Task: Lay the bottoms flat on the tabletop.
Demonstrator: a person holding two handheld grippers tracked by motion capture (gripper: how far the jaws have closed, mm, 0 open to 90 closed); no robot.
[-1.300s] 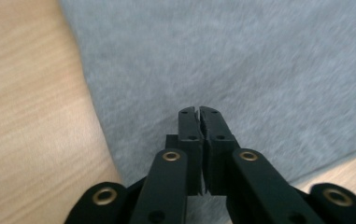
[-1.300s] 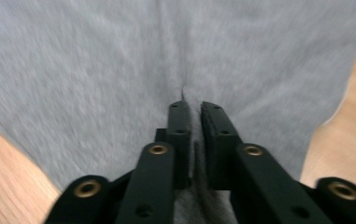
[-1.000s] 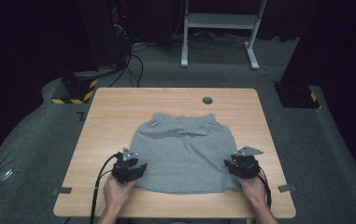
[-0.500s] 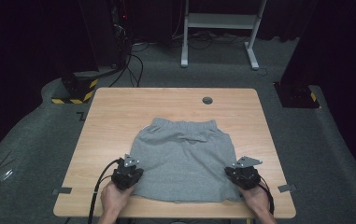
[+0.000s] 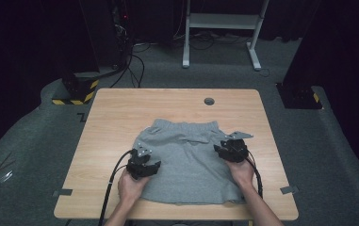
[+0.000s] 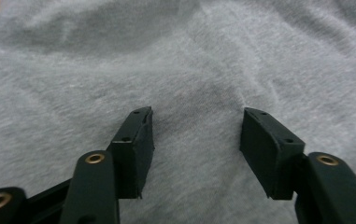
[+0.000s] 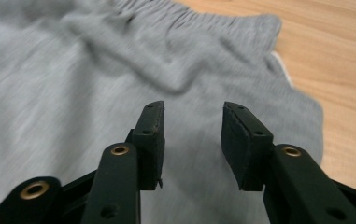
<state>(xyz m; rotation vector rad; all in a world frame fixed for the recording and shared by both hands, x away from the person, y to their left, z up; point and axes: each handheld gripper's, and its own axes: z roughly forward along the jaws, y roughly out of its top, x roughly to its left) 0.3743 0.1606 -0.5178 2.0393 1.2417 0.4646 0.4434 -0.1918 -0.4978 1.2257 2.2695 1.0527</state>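
Shorts (image 5: 186, 160) lie flat near the table's (image 5: 116, 117) front edge; left gripper (image 5: 144, 165) and right gripper (image 5: 230, 149) hover above, jaws just reopened, pinching nothing.

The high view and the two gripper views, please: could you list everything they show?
Grey shorts: one, grey, spread flat mid-table, waistband at the far side.
Table: one, light wood, centre of the dark carpet.
Round hole: one, dark, far edge of the tabletop.
White frame: one, beyond the table.
Left gripper: one, black, jaws open over the shorts' left part.
Right gripper: one, black, jaws open near the waistband's right end.
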